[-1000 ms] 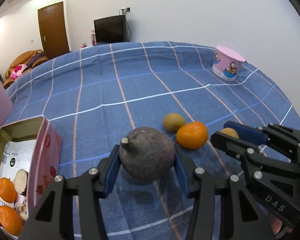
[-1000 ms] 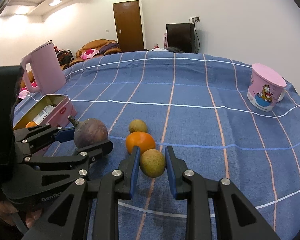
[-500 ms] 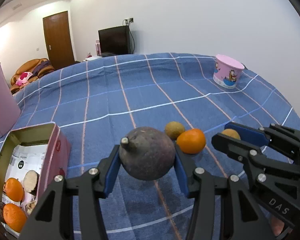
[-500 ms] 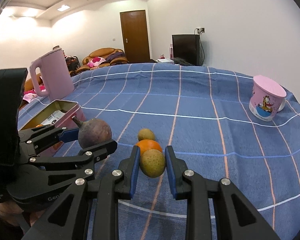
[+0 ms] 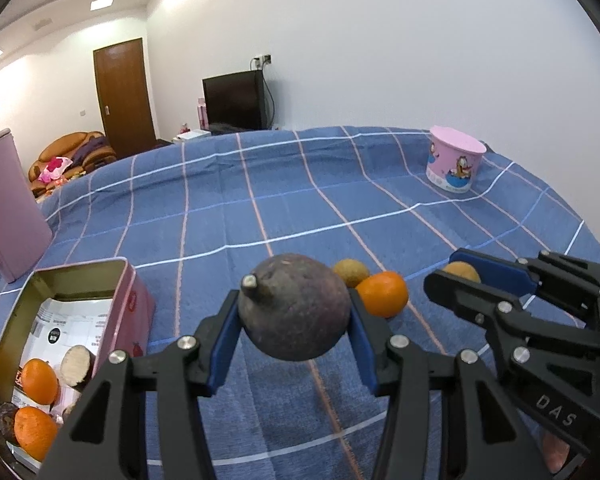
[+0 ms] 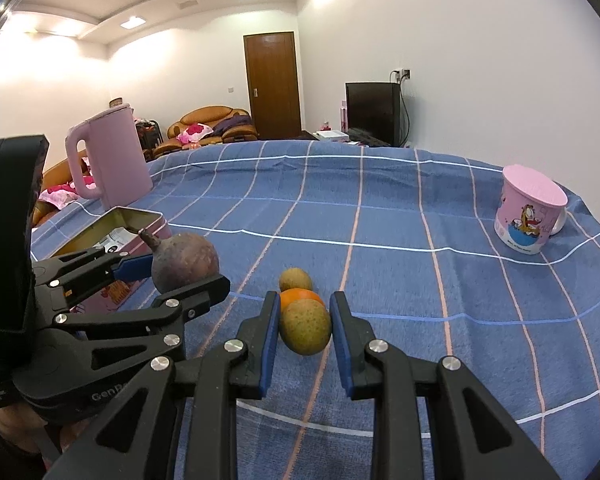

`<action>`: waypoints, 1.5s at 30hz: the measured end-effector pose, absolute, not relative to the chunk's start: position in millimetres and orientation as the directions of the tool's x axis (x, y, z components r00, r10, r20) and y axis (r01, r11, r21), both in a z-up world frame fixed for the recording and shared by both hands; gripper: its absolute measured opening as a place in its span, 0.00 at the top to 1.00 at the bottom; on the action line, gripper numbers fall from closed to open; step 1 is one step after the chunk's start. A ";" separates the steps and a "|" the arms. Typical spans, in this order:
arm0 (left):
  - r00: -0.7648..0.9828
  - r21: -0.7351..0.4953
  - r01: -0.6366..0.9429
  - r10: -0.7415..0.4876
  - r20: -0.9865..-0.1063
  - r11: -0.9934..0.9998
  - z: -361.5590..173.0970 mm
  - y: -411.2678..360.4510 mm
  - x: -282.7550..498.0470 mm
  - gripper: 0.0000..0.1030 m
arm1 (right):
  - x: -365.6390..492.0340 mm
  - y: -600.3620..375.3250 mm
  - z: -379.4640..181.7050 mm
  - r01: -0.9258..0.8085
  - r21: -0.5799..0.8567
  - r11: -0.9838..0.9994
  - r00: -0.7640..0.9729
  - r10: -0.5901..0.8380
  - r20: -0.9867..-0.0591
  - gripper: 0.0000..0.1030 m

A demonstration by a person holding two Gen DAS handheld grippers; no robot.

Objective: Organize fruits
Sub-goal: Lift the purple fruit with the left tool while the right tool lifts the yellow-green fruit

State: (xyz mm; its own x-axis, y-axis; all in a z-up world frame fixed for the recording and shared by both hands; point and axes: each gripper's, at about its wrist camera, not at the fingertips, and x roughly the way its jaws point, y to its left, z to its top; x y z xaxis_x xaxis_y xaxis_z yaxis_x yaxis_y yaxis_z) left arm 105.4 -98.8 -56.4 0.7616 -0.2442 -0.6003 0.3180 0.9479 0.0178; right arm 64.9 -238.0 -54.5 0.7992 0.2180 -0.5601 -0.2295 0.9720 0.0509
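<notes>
here the surface is a blue cloth (image 6: 400, 216) with a soft nap, crossed by white and orange grid lines, in a white-walled room with a brown door (image 6: 274, 84), a dark screen (image 6: 374, 112) and a tan sofa (image 6: 208, 122). the left gripper (image 5: 294, 316) pinches a round, dull purple fruit (image 5: 294, 312) with a stubby stem, lifted above the cloth, just right of the open pink tin (image 5: 134, 304) holding oranges. the right gripper (image 6: 305, 326) squeezes a speckled yellow-green fruit (image 6: 305, 326). a glossy orange (image 5: 382, 294) touches a small greenish fruit (image 5: 350, 272) on the cloth. a pink kettle (image 6: 108, 156) and cartoon cup (image 6: 530, 210) stand farther off.
</notes>
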 end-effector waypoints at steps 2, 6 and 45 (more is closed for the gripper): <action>0.767 0.020 0.316 -0.244 -0.593 0.948 -55.5 -98.3 104.0 0.49 | 63.8 -238.3 -53.9 -0.229 0.050 0.972 0.803 0.218 -0.555 0.74; 0.781 0.025 0.312 -0.241 -0.576 0.950 -53.2 -96.9 100.3 0.49 | 60.4 -238.6 -52.3 -0.230 0.047 0.972 0.814 0.219 -0.539 0.74; 0.873 0.046 0.267 -0.221 -0.435 0.963 -37.6 -84.7 72.8 0.49 | 42.1 -237.6 -41.6 -0.233 0.016 0.972 0.868 0.215 -0.448 0.74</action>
State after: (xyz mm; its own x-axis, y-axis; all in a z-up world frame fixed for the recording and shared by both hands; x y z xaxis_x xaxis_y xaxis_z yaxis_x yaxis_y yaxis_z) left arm 72.8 -84.7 -37.6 0.8731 -0.2210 -0.4346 0.2666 0.9627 0.0460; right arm 42.1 -237.6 -41.6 0.8677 0.2155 -0.4480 -0.2332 0.9723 0.0161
